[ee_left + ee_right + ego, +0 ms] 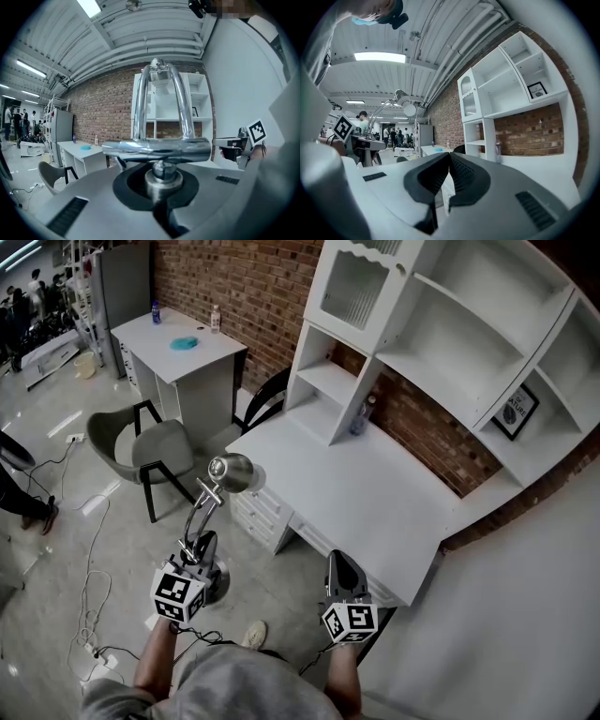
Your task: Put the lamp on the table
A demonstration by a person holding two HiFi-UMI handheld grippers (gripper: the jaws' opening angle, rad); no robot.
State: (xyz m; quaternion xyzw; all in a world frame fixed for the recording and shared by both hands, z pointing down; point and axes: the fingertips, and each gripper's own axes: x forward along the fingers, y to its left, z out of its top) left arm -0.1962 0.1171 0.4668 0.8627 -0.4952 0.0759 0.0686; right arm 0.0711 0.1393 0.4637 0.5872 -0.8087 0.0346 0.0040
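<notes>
A chrome desk lamp (228, 472) with a round head and twin curved arms hangs over the floor, just left of the white desk (375, 498). My left gripper (201, 547) is shut on the lamp's stem near its base; in the left gripper view the lamp (161, 146) stands upright between the closed jaws of the left gripper (161, 183). My right gripper (343, 570) is at the desk's front edge, shut with nothing in it (449, 161). The right gripper view shows the lamp (401, 100) raised at the left, beside it.
A white shelf unit (422, 334) stands on the desk's back, with a bottle (361, 416) beside it and a framed picture (516, 411) on a shelf. A grey chair (150, 448) and a second white table (178, 345) stand to the left. Cables (89, 615) lie on the floor.
</notes>
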